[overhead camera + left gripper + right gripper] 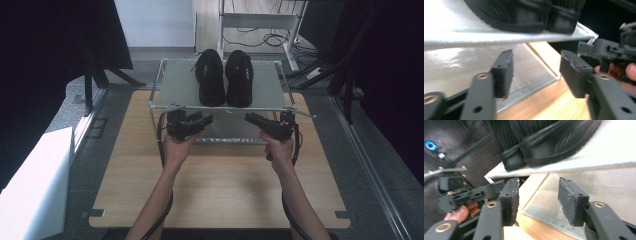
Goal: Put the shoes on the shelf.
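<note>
On rack top shelf (175,92), toward far edge of tabletop (225,185): pair of black shoes (224,77), side by side, heels toward near shelf edge. Left gripper (202,121) and right gripper (254,119) below front rail, fingers parted, empty, clear of shoes. Judged light, soft uppers, stiff grippy rubber soles; best taken at heel counter. Toes, laces partly hidden; gripper views blurred, heels cut off.

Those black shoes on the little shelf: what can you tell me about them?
The black shoes are a matching pair, laced, with ribbed dark soles. They stand side by side on the top of a grey metal shelf, heels at its near edge, toes pointing away. Nothing grips them; both tongs are below the shelf edge.
</note>
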### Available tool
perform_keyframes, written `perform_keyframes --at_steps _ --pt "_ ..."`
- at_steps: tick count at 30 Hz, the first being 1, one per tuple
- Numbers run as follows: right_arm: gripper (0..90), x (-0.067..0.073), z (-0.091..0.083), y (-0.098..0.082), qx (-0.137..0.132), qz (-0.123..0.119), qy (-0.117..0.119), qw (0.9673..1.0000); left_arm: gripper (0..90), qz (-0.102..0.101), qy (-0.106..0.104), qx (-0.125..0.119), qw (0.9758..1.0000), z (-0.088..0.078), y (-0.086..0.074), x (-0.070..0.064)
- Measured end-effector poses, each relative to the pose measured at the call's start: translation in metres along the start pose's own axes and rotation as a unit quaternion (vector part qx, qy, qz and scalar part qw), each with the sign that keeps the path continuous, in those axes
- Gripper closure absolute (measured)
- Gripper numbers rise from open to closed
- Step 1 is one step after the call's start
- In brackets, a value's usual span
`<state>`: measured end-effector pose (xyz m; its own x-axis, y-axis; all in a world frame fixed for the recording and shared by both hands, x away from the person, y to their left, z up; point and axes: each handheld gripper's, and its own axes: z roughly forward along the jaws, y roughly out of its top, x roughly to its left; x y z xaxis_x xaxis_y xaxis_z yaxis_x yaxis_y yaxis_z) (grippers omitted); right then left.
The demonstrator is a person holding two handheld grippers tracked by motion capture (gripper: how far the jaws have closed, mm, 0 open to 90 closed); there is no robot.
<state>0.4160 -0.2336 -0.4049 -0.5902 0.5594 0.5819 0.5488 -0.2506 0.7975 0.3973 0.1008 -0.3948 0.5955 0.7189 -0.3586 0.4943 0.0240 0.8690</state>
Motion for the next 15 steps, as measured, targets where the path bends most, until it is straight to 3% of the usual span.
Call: perform_keyframes --at_steps 3,7,15 --pt "46.2 0.002 -0.004 -0.005 0.011 -0.023 -0.010 0.9996 31.4 0.015 0.020 0.008 0.9996 -0.004 -0.004 -0.003" --pt "40.2 0.005 -0.011 -0.011 0.024 -0.058 -0.032 0.9975 22.2 0.016 0.029 0.011 0.9994 -0.011 -0.009 -0.004" --pt "31.1 0.007 -0.026 -0.016 0.032 -0.085 -0.051 0.9945 14.4 0.041 0.069 0.027 0.9964 -0.030 -0.022 -0.002"
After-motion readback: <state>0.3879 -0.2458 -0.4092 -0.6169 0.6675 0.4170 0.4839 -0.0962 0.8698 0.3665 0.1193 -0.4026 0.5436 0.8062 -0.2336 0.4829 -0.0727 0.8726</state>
